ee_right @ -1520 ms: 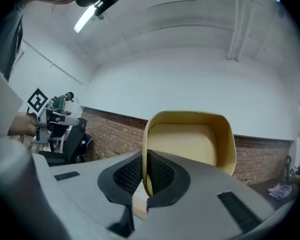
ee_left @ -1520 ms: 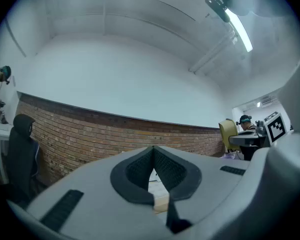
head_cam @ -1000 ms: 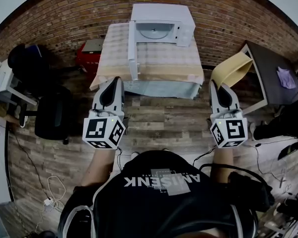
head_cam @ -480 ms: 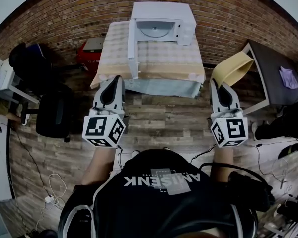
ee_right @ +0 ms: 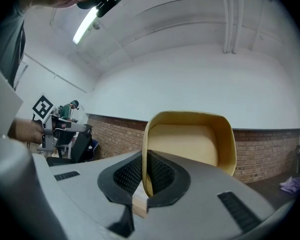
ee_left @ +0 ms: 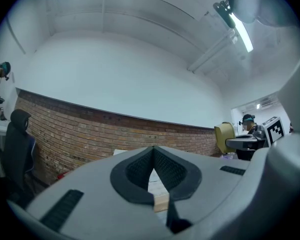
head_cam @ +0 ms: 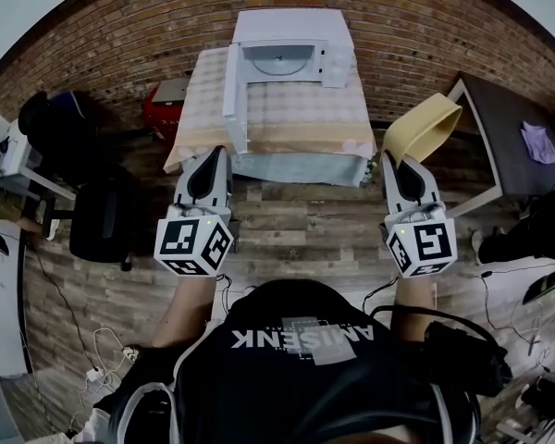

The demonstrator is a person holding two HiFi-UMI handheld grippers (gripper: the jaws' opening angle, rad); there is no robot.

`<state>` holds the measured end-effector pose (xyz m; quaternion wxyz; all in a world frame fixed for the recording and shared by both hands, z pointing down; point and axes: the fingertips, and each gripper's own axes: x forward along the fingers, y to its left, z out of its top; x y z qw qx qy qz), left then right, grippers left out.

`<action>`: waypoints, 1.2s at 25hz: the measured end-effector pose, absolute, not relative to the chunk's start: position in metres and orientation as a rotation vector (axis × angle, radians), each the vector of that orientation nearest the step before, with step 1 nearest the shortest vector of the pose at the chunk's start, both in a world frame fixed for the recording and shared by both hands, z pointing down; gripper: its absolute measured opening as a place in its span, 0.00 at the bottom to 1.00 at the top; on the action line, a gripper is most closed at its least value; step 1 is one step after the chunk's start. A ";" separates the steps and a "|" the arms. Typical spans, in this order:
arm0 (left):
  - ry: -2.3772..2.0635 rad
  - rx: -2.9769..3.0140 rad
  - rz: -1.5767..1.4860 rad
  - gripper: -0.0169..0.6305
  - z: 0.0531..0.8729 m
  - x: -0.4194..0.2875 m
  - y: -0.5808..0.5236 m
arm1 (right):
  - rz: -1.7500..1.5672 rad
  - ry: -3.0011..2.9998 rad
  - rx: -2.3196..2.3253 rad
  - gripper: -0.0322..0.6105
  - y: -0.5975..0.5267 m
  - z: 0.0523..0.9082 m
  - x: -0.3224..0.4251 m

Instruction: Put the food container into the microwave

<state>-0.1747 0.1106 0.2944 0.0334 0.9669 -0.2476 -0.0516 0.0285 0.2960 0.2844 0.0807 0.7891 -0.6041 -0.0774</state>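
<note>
A white microwave (head_cam: pixel 291 44) stands at the back of a cloth-covered table (head_cam: pixel 287 123), its door (head_cam: pixel 231 95) swung open to the left and its turntable showing. My right gripper (head_cam: pixel 394 161) is shut on the rim of a yellow food container (head_cam: pixel 424 128), held upright over the floor in front of the table's right corner. In the right gripper view the container (ee_right: pixel 190 144) rises between the pads of the right gripper (ee_right: pixel 145 156). My left gripper (head_cam: pixel 211 155) hovers before the table's left corner; in its own view the left gripper (ee_left: pixel 153 151) is shut on nothing.
A black office chair (head_cam: pixel 97 220) stands at the left, with a red box (head_cam: pixel 166 100) beside the table. A dark desk (head_cam: pixel 499 141) with a purple cloth (head_cam: pixel 535 143) is at the right. Cables (head_cam: pixel 83 359) lie on the wooden floor. People work in the background.
The table and microwave have drifted slightly left and closer in the head view. My right gripper with the container has shifted a little left and up. The left gripper is as before.
</note>
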 end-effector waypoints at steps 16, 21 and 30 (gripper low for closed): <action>-0.791 2.995 -0.082 0.04 0.311 -0.110 0.132 | -0.219 -1.888 2.300 0.11 0.304 0.312 0.089; -0.764 2.998 -0.084 0.04 0.315 -0.092 0.101 | -0.206 -1.861 2.296 0.11 0.273 0.313 0.103; -0.726 3.005 -0.115 0.04 0.314 -0.049 0.005 | -0.181 -1.792 2.286 0.11 0.190 0.312 0.138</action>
